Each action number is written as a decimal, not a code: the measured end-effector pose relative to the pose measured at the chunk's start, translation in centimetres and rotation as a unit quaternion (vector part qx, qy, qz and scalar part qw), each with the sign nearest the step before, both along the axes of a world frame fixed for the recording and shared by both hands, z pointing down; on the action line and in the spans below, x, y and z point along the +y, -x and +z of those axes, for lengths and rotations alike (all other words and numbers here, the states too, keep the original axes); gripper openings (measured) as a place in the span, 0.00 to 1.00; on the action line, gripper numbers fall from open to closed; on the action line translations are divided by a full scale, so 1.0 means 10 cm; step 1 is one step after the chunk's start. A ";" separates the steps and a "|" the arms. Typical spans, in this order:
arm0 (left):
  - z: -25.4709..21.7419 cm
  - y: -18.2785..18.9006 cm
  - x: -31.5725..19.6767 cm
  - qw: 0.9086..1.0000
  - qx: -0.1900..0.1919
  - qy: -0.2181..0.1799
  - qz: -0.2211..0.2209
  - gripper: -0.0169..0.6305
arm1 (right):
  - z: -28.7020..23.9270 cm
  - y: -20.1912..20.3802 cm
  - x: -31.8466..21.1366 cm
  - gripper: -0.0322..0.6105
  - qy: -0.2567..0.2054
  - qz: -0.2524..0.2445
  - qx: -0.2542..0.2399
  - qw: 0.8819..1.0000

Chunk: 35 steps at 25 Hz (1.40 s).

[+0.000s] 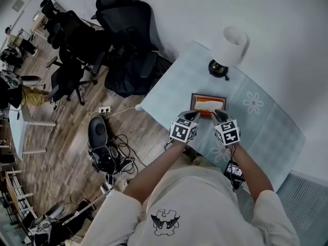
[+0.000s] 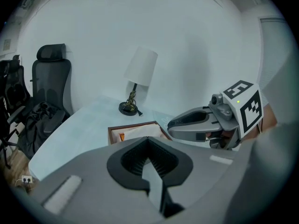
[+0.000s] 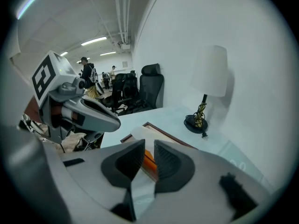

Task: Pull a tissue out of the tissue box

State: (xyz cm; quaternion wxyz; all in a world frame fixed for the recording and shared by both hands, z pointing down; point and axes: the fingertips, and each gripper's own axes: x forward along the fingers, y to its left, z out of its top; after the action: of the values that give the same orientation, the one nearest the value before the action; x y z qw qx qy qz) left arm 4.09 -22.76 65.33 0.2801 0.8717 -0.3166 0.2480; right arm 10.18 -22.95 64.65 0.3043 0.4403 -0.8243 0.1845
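Box: box (image 1: 208, 95) sits on the worktop (image 1: 266, 132), just ahead of and below both sets of jaws; brown rim, open top.
Contents: white tissue (image 1: 210, 105) stands up out of the middle of the box, with an orange strip showing beside it.
Left gripper: left gripper (image 1: 192, 114) has its jaws tip to tip with nothing between them; the box lies just past the tips.
Right gripper: right gripper (image 1: 219, 115) has its jaws a narrow slot apart, gripping nothing; the tissue and near rim show through the slot, ahead of the pads and not between them.
Pair: the two sit side by side, close, both angled down at the box.
Lamp: lamp (image 1: 228, 47) stands upright, well beyond the box from the jaws.
Chairs: black chairs (image 1: 128, 45) stand off the worktop, left of the left jaws.
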 end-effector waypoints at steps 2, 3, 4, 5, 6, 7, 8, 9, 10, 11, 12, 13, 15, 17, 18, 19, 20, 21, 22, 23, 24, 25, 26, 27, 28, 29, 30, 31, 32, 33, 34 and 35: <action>0.09 0.00 -0.04 1.000 -0.008 0.007 0.001 0.04 | 0.09 0.02 -0.06 0.15 0.005 -0.010 0.013 1.000; 0.13 0.00 -0.04 1.000 -0.012 0.011 0.003 0.04 | 0.13 0.04 -0.08 0.17 0.008 -0.016 0.020 1.000; 0.16 0.00 -0.04 1.000 -0.014 0.016 0.003 0.04 | 0.18 0.06 -0.10 0.19 0.012 -0.023 0.026 0.999; 0.19 0.01 -0.04 1.000 -0.014 0.021 0.002 0.04 | 0.23 0.08 -0.11 0.22 0.016 -0.032 0.031 0.999; 0.23 0.01 -0.05 1.000 -0.015 0.026 -0.001 0.04 | 0.27 0.11 -0.12 0.24 0.021 -0.042 0.038 0.998; 0.26 0.02 -0.06 0.999 -0.016 0.032 -0.005 0.04 | 0.31 0.14 -0.13 0.26 0.025 -0.054 0.048 0.997; 0.30 0.03 -0.06 0.999 -0.018 0.037 -0.009 0.04 | 0.34 0.16 -0.13 0.27 0.027 -0.068 0.064 0.995; 0.33 0.05 -0.06 0.999 -0.020 0.042 -0.013 0.04 | 0.38 0.18 -0.13 0.29 0.027 -0.081 0.084 0.993; 0.35 0.06 -0.06 0.999 -0.021 0.046 -0.015 0.04 | 0.41 0.20 -0.13 0.30 0.025 -0.094 0.104 0.990; 0.36 0.06 -0.05 0.998 -0.022 0.048 -0.016 0.04 | 0.43 0.21 -0.14 0.32 0.021 -0.104 0.122 0.987; 0.35 0.06 -0.05 0.998 -0.022 0.048 -0.016 0.04 | 0.44 0.22 -0.15 0.32 0.015 -0.112 0.135 0.984; 0.34 0.06 -0.04 0.999 -0.021 0.048 -0.015 0.04 | 0.43 0.24 -0.16 0.32 0.010 -0.118 0.143 0.983; 0.31 0.07 -0.04 0.999 -0.019 0.048 -0.015 0.04 | 0.38 0.25 -0.19 0.33 -0.003 -0.127 0.155 0.980; 0.28 0.08 -0.03 0.999 -0.017 0.046 -0.017 0.04 | 0.35 0.26 -0.21 0.33 -0.011 -0.139 0.167 0.976; 0.26 0.09 -0.03 0.999 -0.016 0.045 -0.018 0.04 | 0.35 0.27 -0.22 0.33 -0.012 -0.145 0.172 0.974; 0.25 0.09 -0.04 0.999 -0.015 0.044 -0.019 0.04 | 0.37 0.29 -0.22 0.33 -0.010 -0.150 0.175 0.973; 0.24 0.10 -0.04 0.999 -0.014 0.044 -0.019 0.04 | 0.39 0.30 -0.23 0.33 -0.009 -0.154 0.177 0.972; 0.23 0.09 -0.04 0.999 -0.013 0.044 -0.020 0.04 | 0.40 0.31 -0.25 0.33 -0.007 -0.156 0.179 0.972; 0.22 0.09 -0.04 0.999 -0.012 0.043 -0.020 0.04 | 0.41 0.31 -0.27 0.33 -0.008 -0.155 0.179 0.972; 0.22 0.09 -0.05 0.999 -0.011 0.043 -0.019 0.04 | 0.40 0.30 -0.30 0.33 -0.010 -0.153 0.179 0.972; 0.21 0.08 -0.05 0.999 -0.011 0.043 -0.018 0.04 | 0.39 0.29 -0.34 0.33 -0.013 -0.151 0.179 0.972; 0.21 0.08 -0.05 0.999 -0.012 0.042 -0.018 0.04 | 0.37 0.28 -0.37 0.33 -0.017 -0.151 0.180 0.972; 0.20 0.09 -0.05 0.999 -0.012 0.041 -0.018 0.04 | 0.35 0.28 -0.40 0.33 -0.019 -0.155 0.184 0.971; 0.19 0.10 -0.05 0.999 -0.012 0.041 -0.019 0.04 | 0.34 0.27 -0.41 0.33 -0.020 -0.161 0.190 0.968; 0.18 0.11 -0.04 0.999 -0.012 0.042 -0.020 0.04 | 0.34 0.27 -0.42 0.33 -0.017 -0.171 0.197 0.965; 0.17 0.11 -0.04 0.999 -0.011 0.042 -0.020 0.04 | 0.36 0.25 -0.43 0.33 -0.010 -0.181 0.205 0.962; 0.16 0.11 -0.04 0.999 -0.010 0.042 -0.019 0.04 | 0.39 0.24 -0.43 0.33 -0.001 -0.190 0.210 0.959; 0.16 0.11 -0.03 0.999 -0.010 0.042 -0.018 0.04 | 0.43 0.24 -0.43 0.33 0.009 -0.198 0.214 0.957; 0.17 0.11 -0.02 0.999 -0.010 0.042 -0.017 0.04 | 0.46 0.24 -0.42 0.33 0.016 -0.203 0.217 0.955; 0.17 0.12 0.00 0.999 -0.010 0.043 -0.017 0.04 | 0.49 0.24 -0.40 0.33 0.021 -0.206 0.219 0.953; 0.17 0.12 0.02 0.999 -0.009 0.044 -0.017 0.04 | 0.52 0.24 -0.39 0.33 0.023 -0.208 0.222 0.952; 0.17 0.12 0.03 0.999 -0.009 0.045 -0.017 0.04 | 0.55 0.23 -0.38 0.33 0.024 -0.207 0.225 0.952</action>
State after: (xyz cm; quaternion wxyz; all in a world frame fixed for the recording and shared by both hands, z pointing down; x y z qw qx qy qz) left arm 2.86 -22.42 67.04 0.3202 0.8505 -0.3221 0.2652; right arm 7.87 -26.78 70.13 0.5240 0.2830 -0.8026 0.0334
